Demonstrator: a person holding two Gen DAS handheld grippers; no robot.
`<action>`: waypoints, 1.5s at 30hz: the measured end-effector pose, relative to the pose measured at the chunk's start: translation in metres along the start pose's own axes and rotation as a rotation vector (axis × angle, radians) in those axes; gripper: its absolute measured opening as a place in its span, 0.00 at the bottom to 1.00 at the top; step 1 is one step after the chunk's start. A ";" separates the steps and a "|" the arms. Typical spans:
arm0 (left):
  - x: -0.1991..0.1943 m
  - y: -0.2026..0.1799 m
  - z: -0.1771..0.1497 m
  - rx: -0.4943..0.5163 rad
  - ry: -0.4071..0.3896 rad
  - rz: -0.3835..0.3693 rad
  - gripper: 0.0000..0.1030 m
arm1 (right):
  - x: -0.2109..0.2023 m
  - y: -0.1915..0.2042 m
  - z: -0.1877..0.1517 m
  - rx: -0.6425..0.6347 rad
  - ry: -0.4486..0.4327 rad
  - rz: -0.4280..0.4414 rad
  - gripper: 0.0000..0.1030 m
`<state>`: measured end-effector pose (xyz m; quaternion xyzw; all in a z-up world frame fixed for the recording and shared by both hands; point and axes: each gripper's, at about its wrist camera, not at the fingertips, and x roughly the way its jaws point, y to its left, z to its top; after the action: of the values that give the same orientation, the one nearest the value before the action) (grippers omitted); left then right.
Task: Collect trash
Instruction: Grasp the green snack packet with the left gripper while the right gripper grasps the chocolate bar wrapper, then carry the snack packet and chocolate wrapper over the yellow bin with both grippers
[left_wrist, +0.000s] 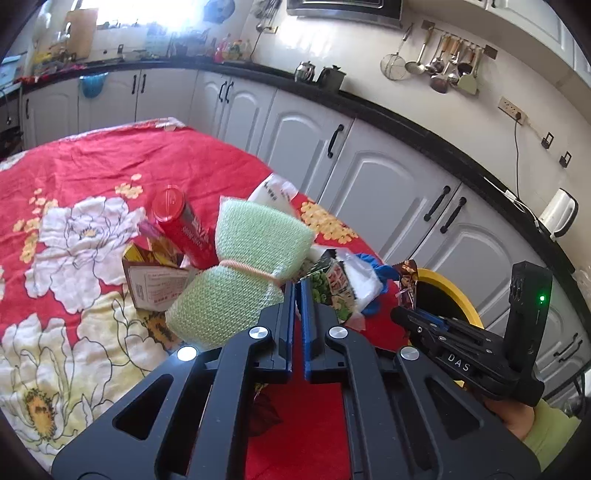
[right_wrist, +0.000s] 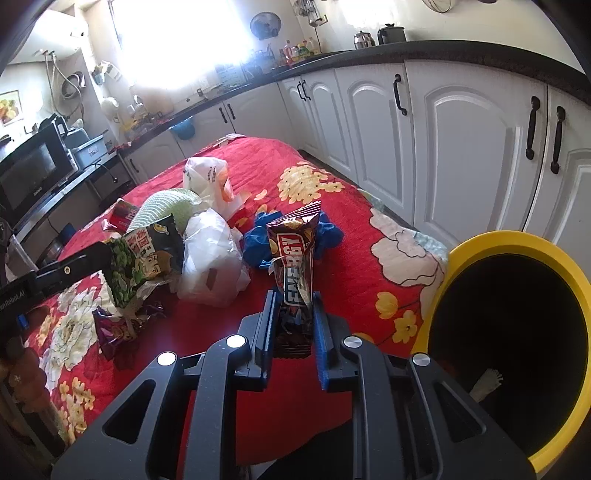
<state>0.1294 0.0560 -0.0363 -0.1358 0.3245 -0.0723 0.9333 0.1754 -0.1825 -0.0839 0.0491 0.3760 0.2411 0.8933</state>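
Clamped between the blue pads of the right gripper (right_wrist: 294, 314), a brown snack wrapper (right_wrist: 294, 254) is being held upright above the red floral cloth (right_wrist: 354, 266), beside the yellow-rimmed bin (right_wrist: 517, 240). The left gripper (left_wrist: 298, 291) is being kept fully together, seemingly pinching a green snack packet (left_wrist: 334, 291) by its edge. Pickup is judged done; next, both pieces are to be carried over the bin's mouth and released.

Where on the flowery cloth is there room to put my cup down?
Free: the far end of the cloth, behind the red can, and the strip between the blue bag and yellow bin. The middle is crowded with wrappers.
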 end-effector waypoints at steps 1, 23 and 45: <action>-0.003 -0.002 0.001 0.003 -0.008 -0.001 0.00 | -0.002 -0.001 -0.001 0.000 -0.002 0.000 0.17; -0.020 -0.047 0.012 0.066 -0.066 -0.064 0.00 | -0.058 -0.011 0.002 -0.001 -0.097 -0.048 0.17; -0.003 -0.108 0.016 0.144 -0.051 -0.134 0.00 | -0.108 -0.058 0.004 0.046 -0.184 -0.129 0.17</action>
<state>0.1322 -0.0433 0.0099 -0.0916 0.2847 -0.1541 0.9417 0.1366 -0.2837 -0.0271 0.0673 0.3002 0.1687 0.9364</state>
